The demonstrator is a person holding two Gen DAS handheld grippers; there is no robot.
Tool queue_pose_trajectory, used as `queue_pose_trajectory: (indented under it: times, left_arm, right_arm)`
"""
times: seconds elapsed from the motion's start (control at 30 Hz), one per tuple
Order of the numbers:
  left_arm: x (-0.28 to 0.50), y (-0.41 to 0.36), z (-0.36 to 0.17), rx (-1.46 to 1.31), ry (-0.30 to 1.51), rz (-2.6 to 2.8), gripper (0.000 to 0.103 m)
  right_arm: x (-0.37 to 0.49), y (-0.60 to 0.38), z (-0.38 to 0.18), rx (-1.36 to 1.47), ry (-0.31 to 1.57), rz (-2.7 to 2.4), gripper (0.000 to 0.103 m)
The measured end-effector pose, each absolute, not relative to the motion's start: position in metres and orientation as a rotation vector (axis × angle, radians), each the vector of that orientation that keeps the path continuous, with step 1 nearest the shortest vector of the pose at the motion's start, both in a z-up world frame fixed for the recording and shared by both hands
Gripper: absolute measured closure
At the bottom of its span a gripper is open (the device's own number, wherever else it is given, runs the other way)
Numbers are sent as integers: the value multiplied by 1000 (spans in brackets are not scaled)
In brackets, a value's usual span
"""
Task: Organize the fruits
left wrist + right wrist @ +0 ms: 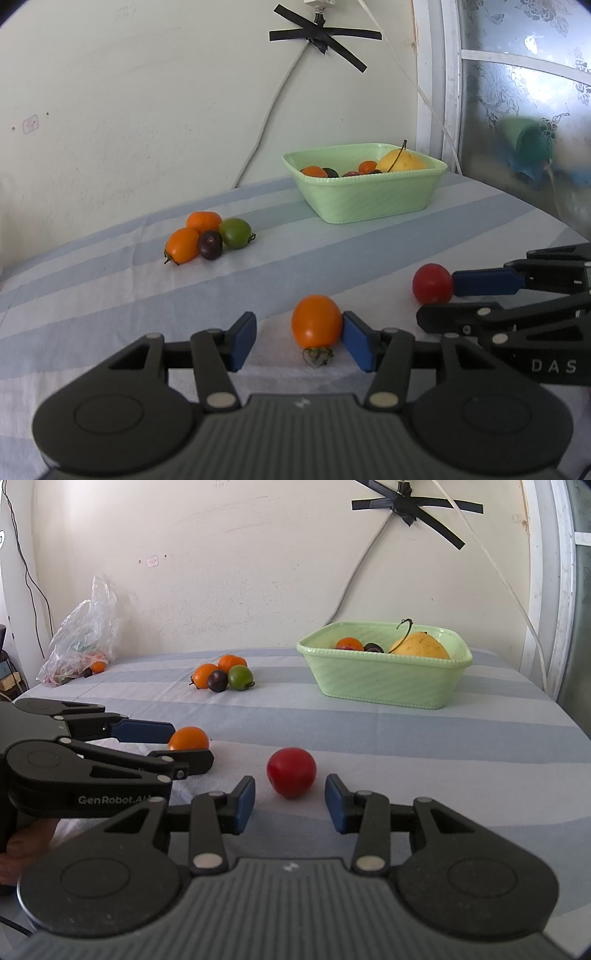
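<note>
Striped tablecloth (406,731); crumpled plastic bag (83,635) at far left; black tape cross (325,37) fixed over wall cable (273,107); possibly frosted window (524,92).

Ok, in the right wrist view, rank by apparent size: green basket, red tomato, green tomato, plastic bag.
1. green basket
2. plastic bag, smaller than the basket
3. red tomato, though it sits nearest the camera, which inflates it
4. green tomato, farther away, so its true size against the red one is unsure
</note>
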State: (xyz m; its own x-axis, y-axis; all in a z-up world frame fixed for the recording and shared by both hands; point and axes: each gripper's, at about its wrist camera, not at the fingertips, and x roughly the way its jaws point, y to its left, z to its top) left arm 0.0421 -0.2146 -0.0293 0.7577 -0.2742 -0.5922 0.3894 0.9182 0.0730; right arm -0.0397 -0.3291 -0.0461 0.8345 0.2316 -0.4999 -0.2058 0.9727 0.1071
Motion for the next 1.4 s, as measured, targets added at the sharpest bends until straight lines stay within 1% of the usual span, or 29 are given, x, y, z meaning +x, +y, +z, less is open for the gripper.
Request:
queue_pose_trajectory:
  times: [0.13,0.2,0.27,0.33,0.4,0.43,0.53,0.77,0.9,1.0,1.1,1.13,1.17,1.27,1.4]
  left_arm:
    - [41,-219,-30,218,609,-367,54]
    - [39,-223,-31,240,600,-366,57]
    - [37,-224,-31,248,594,-395,73]
    - [35,-225,-31,259,586,-401,74]
    - [36,-223,-30,250,590,-407,74]
    - [36,-219,-29,231,598,-410,74]
    - [36,-200,-28,158,626,-410,74]
    - [12,-142,-29,51,626,-353,74]
    - [11,-137,-28,33,623,-356,73]
    - [11,-143,-27,73,619,-348,72]
    - [10,-147,-28,100,621,-334,66]
    - [10,-147,-28,104,621,-328,64]
    - [10,-147,-29,106,623,-321,59]
    - [12,-147,-29,103,632,-301,52]
    - [11,-149,-30,118,632,-278,47]
  right_arm:
    - [-40,-328,-46,38,537,233,58]
    - [-39,-327,-46,28,538,231,58]
    - [-39,-325,-46,17,538,227,58]
    - [-39,-324,-46,4,536,219,59]
    - [-40,-321,-45,-9,534,210,64]
    - [-41,-320,-45,-7,533,209,73]
    - [-43,-314,-46,11,535,231,78]
    - [-44,-285,-46,-56,528,289,78]
    - [-38,-283,-47,-23,536,290,77]
    - [-39,-284,-47,-8,537,292,77]
    - [-40,-284,-47,-4,536,296,76]
    - [-41,-284,-47,-4,536,299,74]
    - [-41,-284,-47,-5,535,304,69]
    - [-41,-282,-47,-12,533,312,62]
    - [-42,-284,-47,-4,531,310,60]
